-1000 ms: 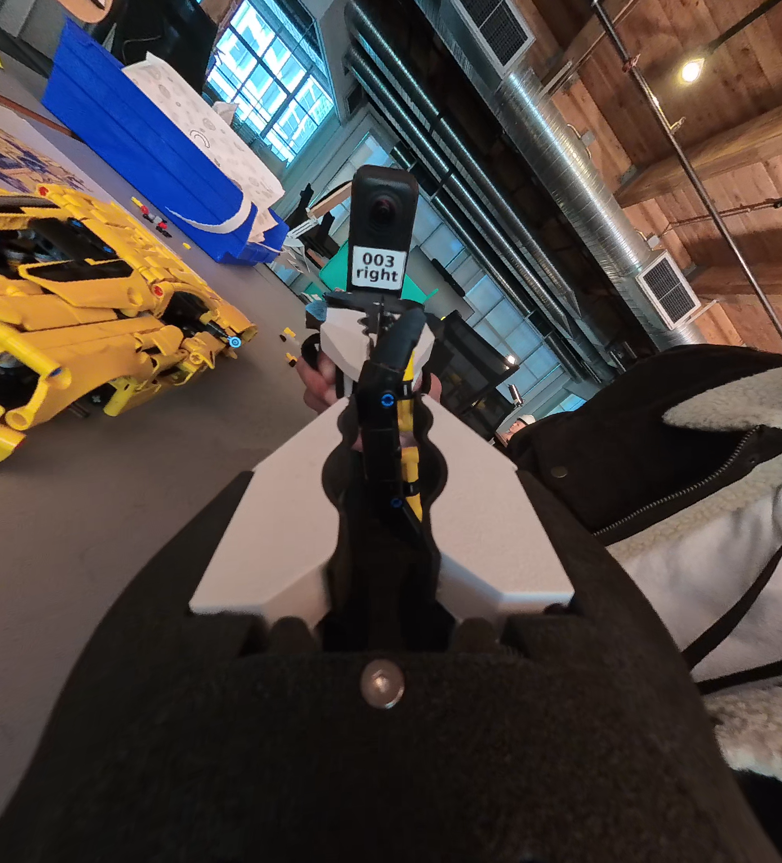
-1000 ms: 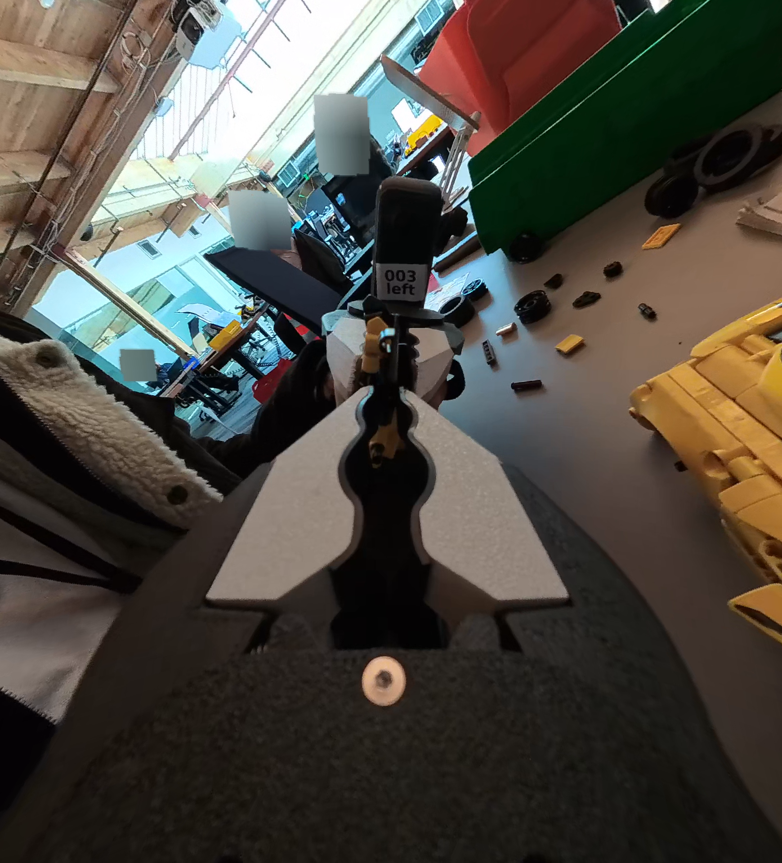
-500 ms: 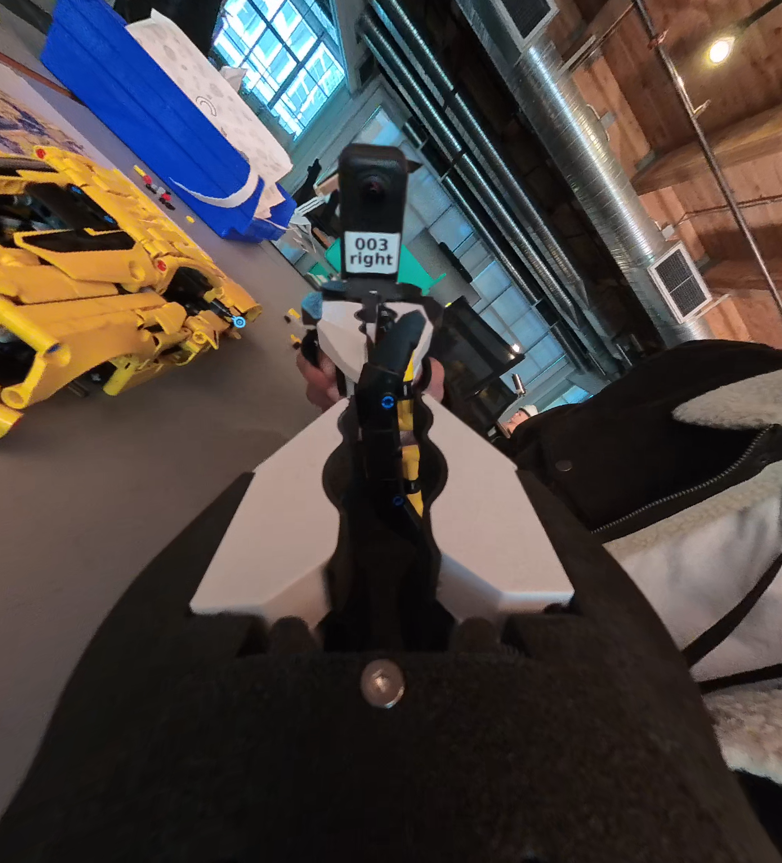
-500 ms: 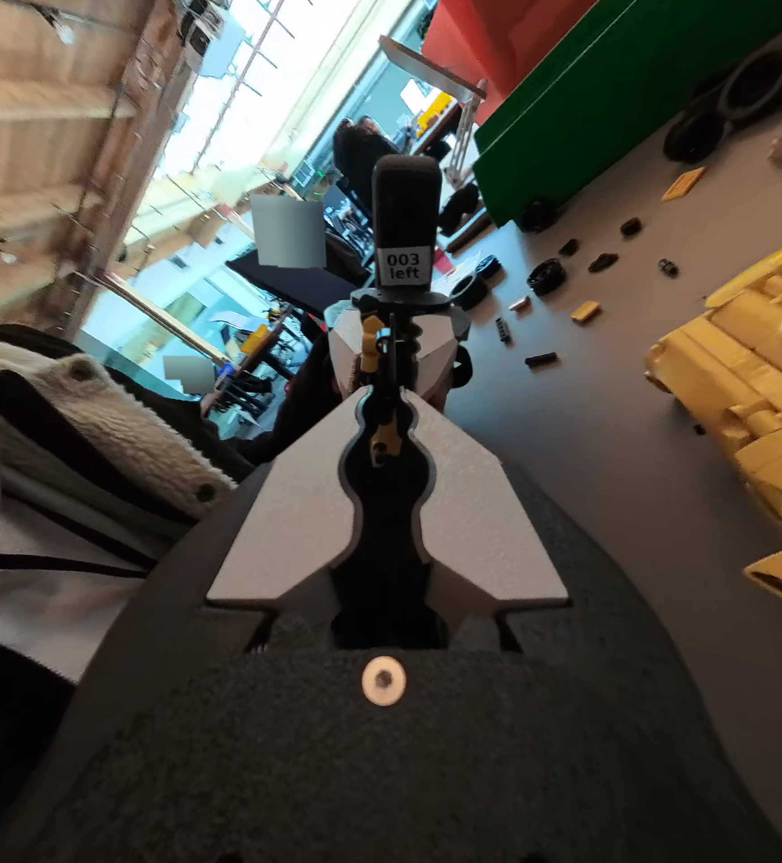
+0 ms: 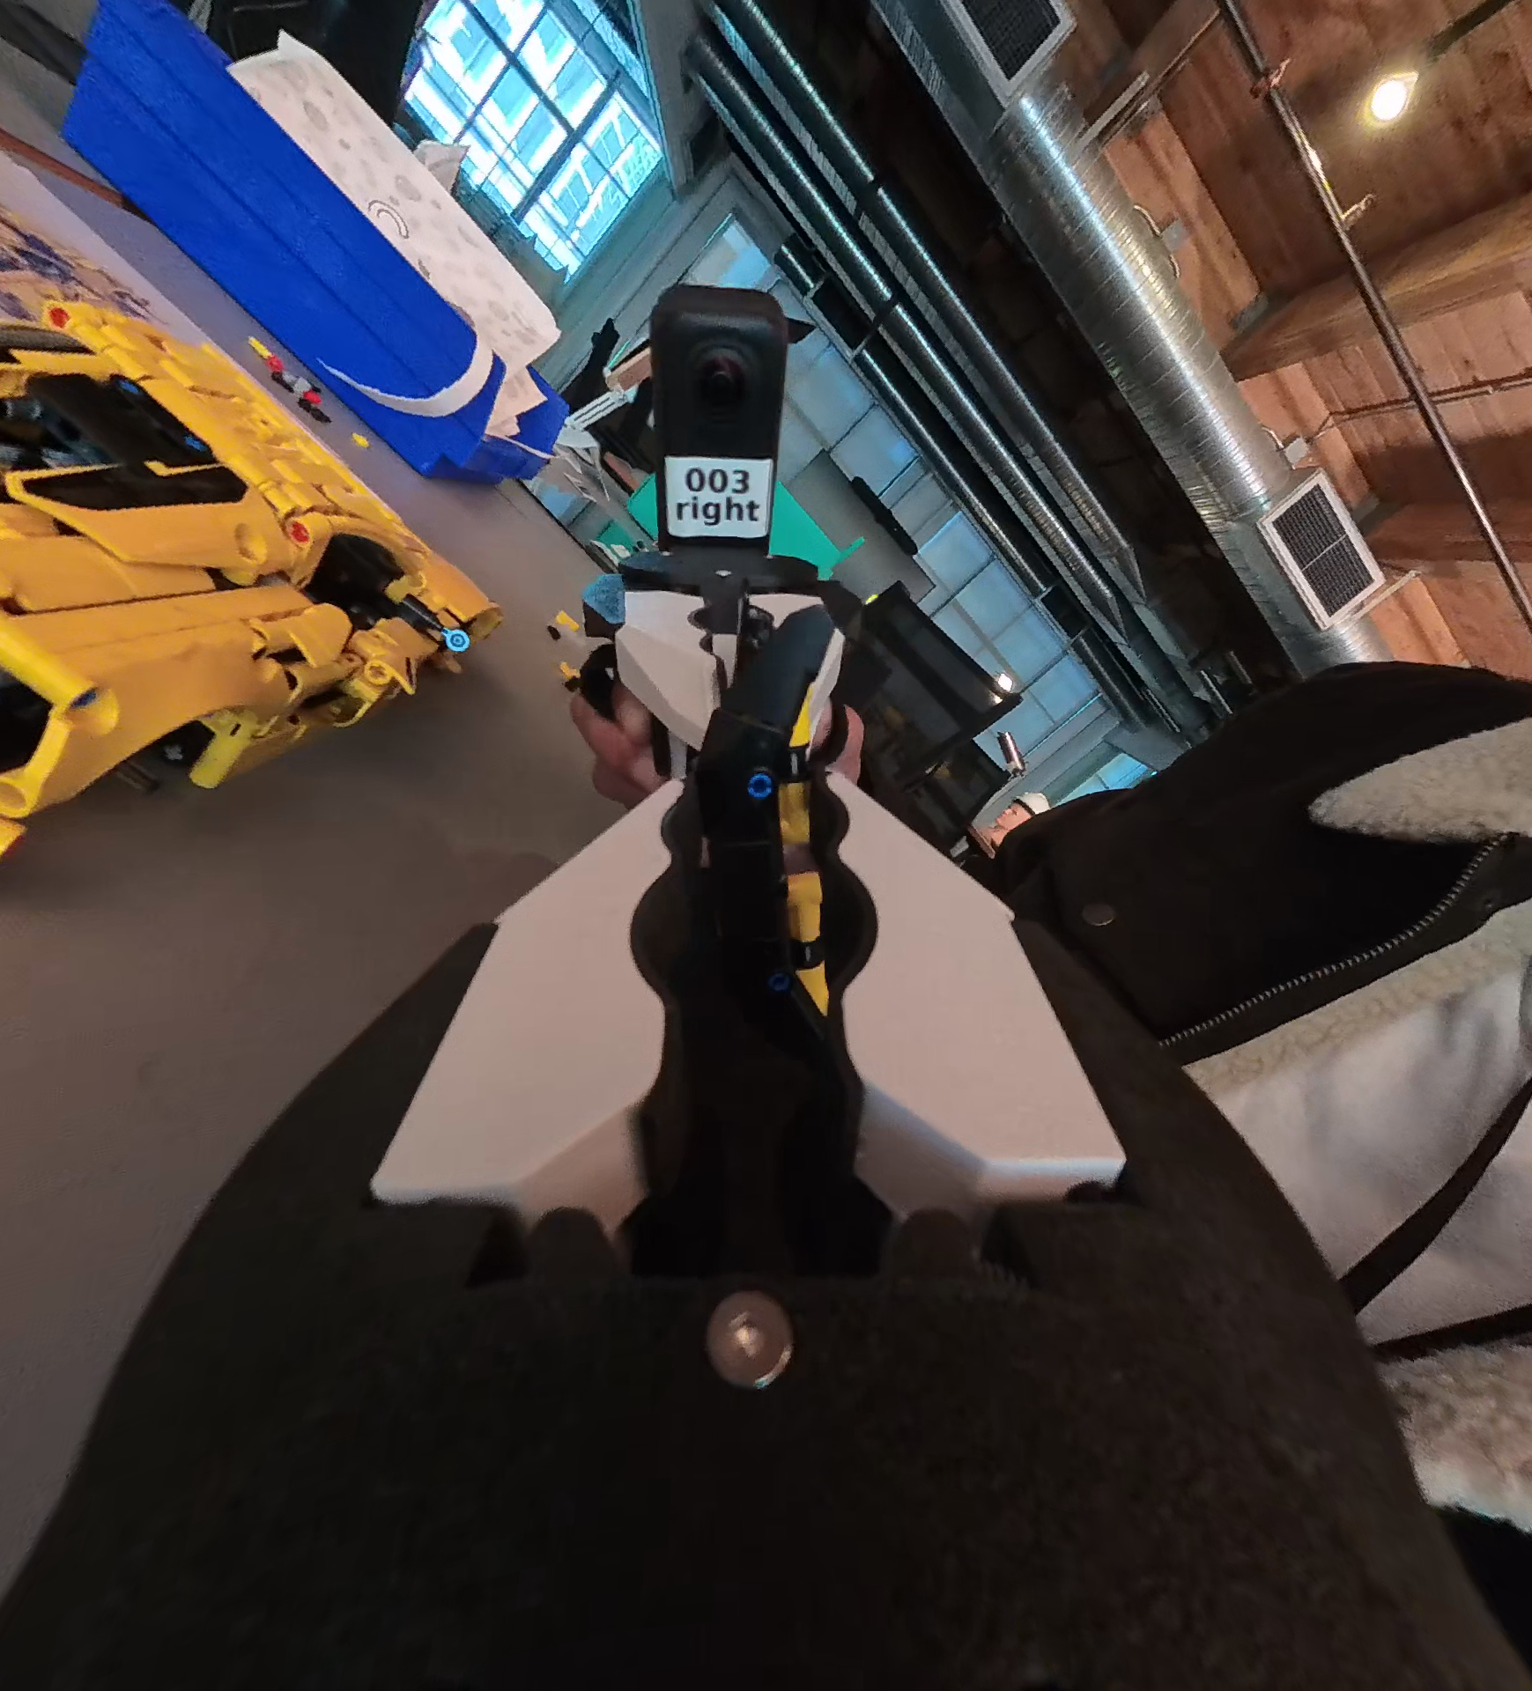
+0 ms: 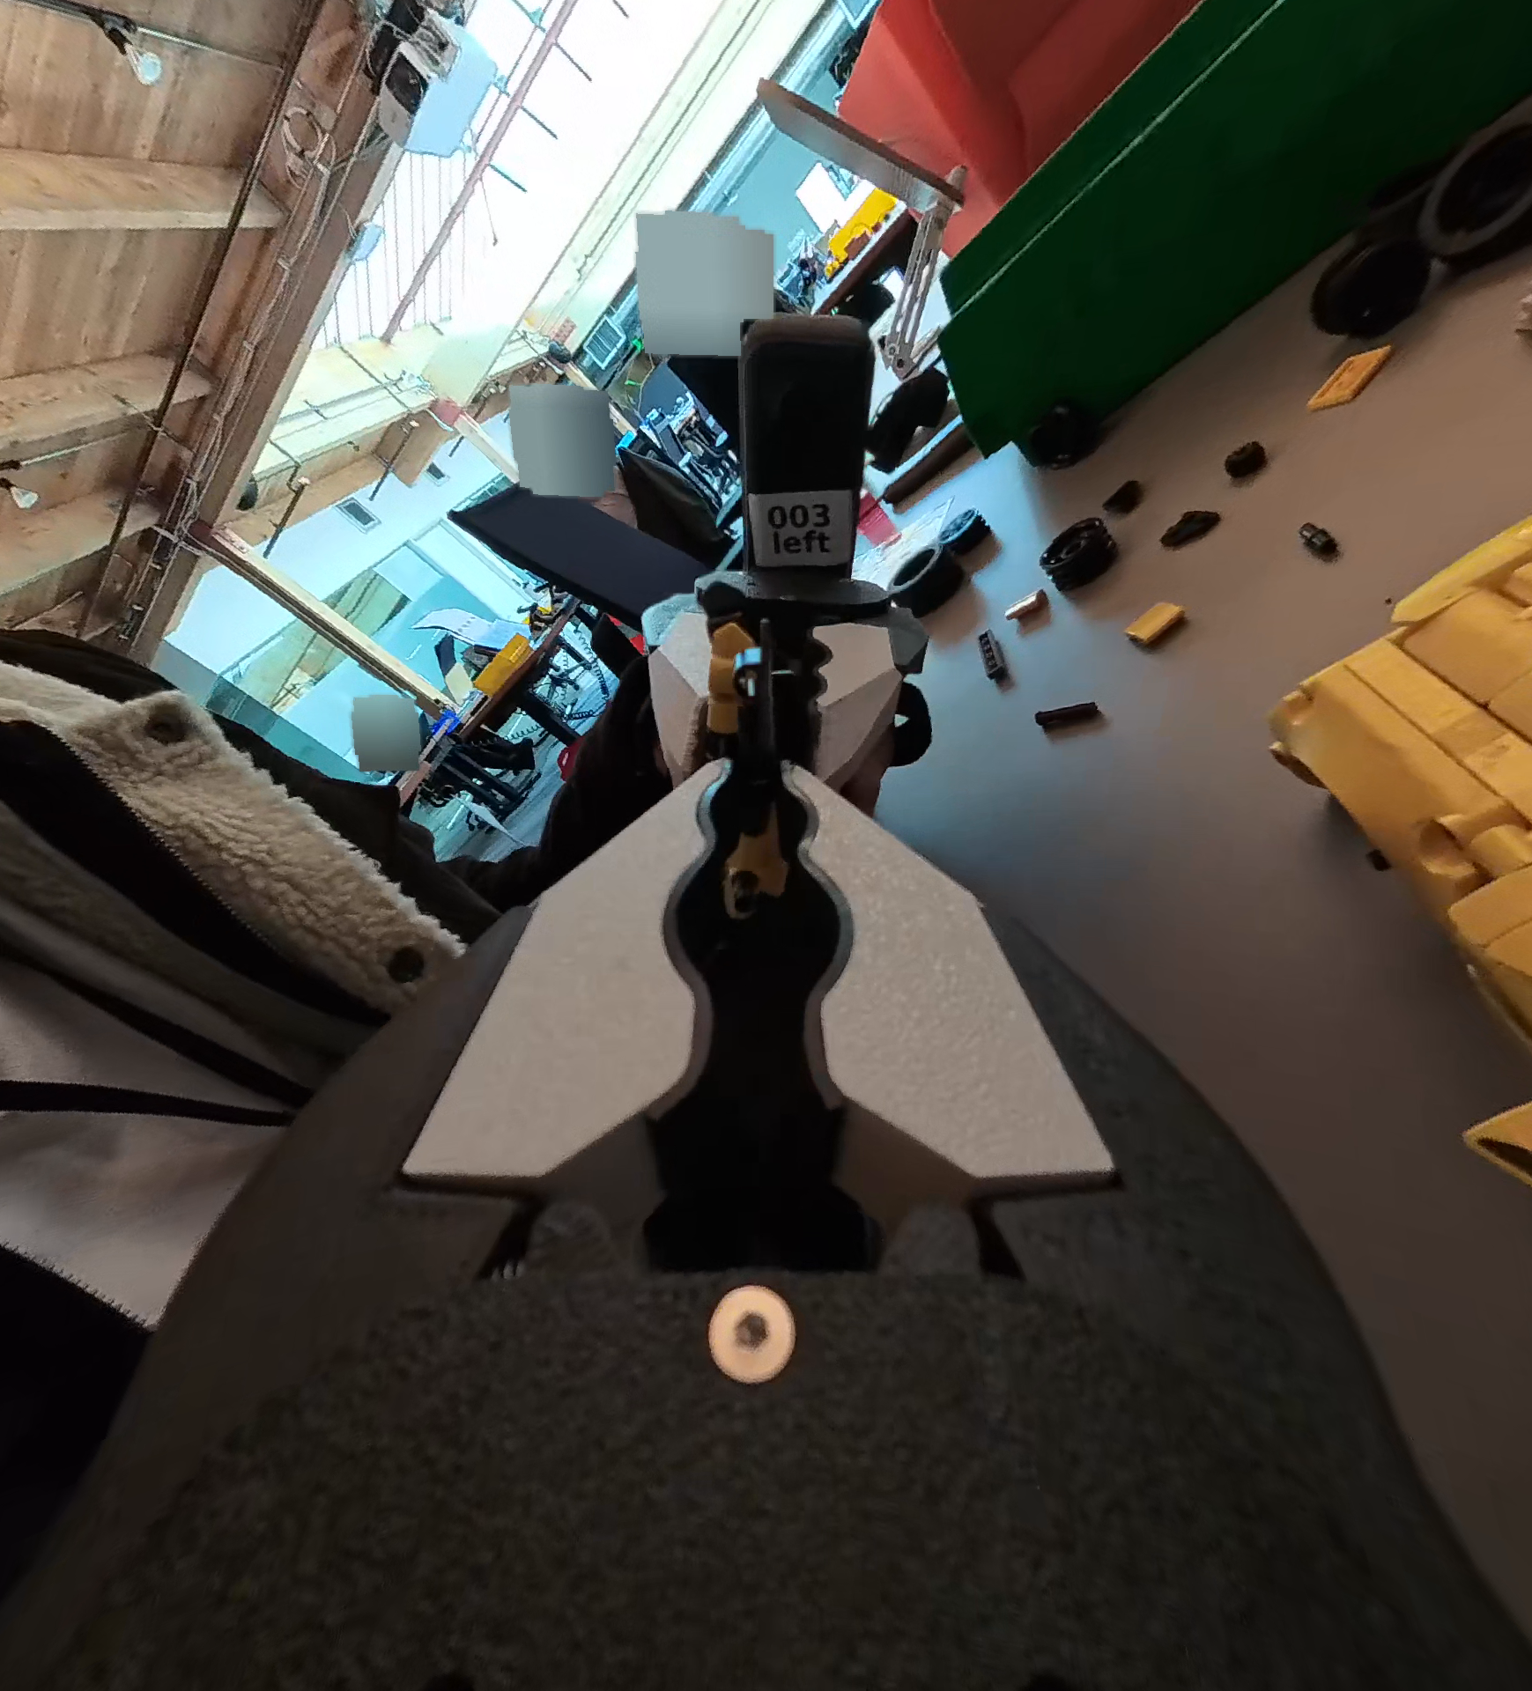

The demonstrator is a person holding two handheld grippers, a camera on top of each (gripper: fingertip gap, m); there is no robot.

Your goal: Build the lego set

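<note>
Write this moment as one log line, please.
left gripper: shut on subassembly | right gripper: shut on subassembly | car: on table

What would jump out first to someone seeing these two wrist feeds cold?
Probably the two grippers facing each other in mid-air, both pinching one slim black-and-yellow lego subassembly between them: the left gripper close to the lens, the right gripper beyond it. Next, the big yellow lego car on the grey table, left in the left wrist view, with loose black wheels scattered near a green bin.
</note>
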